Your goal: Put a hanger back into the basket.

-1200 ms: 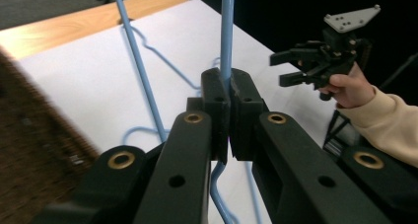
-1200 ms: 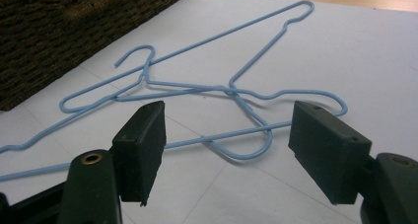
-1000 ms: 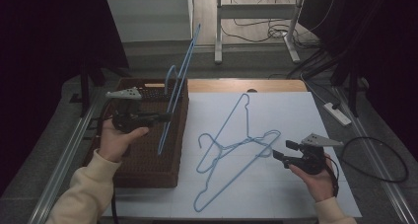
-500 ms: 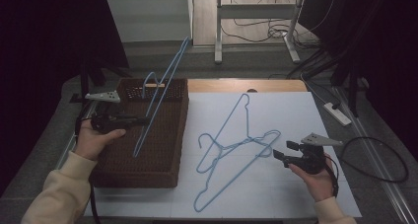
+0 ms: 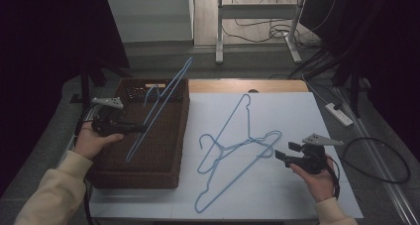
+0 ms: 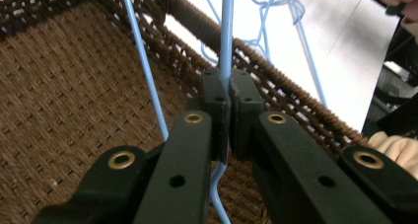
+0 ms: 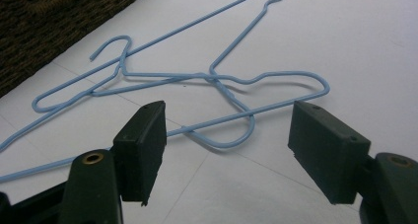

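My left gripper (image 5: 134, 129) is shut on a blue wire hanger (image 5: 168, 93) and holds it tilted over the brown wicker basket (image 5: 148, 178) at the left. In the left gripper view the pads (image 6: 215, 100) pinch the hanger's wire (image 6: 226, 36) above the basket's woven floor (image 6: 74, 86). Two more blue hangers (image 5: 247, 141) lie overlapping on the white sheet (image 5: 297, 111). My right gripper (image 5: 283, 152) rests open just right of them. The right gripper view has its jaws (image 7: 226, 135) spread wide, with the hangers (image 7: 222, 81) just beyond and nothing between them.
A white power strip (image 5: 339, 113) and a black cable loop (image 5: 381, 160) lie off the sheet at the right. White desk legs (image 5: 218, 27) and floor cables stand beyond the table's wooden far edge (image 5: 247, 86).
My left hand has moved left and down with the hanger, bringing its lower end into the basket. The right hand has stayed where it was.
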A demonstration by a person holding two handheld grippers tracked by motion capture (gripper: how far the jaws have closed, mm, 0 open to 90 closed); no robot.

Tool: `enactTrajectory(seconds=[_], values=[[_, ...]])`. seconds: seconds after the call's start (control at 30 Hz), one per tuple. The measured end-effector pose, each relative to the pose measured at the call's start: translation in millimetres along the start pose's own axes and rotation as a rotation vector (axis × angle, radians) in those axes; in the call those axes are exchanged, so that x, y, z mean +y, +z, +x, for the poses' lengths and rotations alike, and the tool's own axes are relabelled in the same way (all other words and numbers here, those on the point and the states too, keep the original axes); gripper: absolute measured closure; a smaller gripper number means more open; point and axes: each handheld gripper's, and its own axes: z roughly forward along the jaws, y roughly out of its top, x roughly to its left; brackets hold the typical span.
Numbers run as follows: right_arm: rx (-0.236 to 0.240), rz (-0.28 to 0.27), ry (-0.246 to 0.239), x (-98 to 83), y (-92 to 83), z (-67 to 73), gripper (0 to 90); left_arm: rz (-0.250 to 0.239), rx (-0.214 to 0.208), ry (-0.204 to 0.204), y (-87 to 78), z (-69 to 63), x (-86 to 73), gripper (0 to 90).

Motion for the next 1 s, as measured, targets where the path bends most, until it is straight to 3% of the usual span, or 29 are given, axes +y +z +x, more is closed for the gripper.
enactTrajectory(seconds=[0.27, 0.6, 1.0], values=[[0.002, 0.007, 0.001, -0.9, 0.8, 0.3, 31.5, 0.058, 0.016, 0.008, 2.4, 9.0, -3.6, 87.3], [-0.001, 0.01, -0.001, -1.2, 2.2, 0.6, 31.5, 0.06, 0.041, -0.034, -7.6, 26.8, -20.0, 87.3], [0.003, 0.016, -0.001, -1.5, 3.6, 1.5, 31.5, 0.087, 0.034, -0.038, -6.4, 38.7, -38.1, 87.3]])
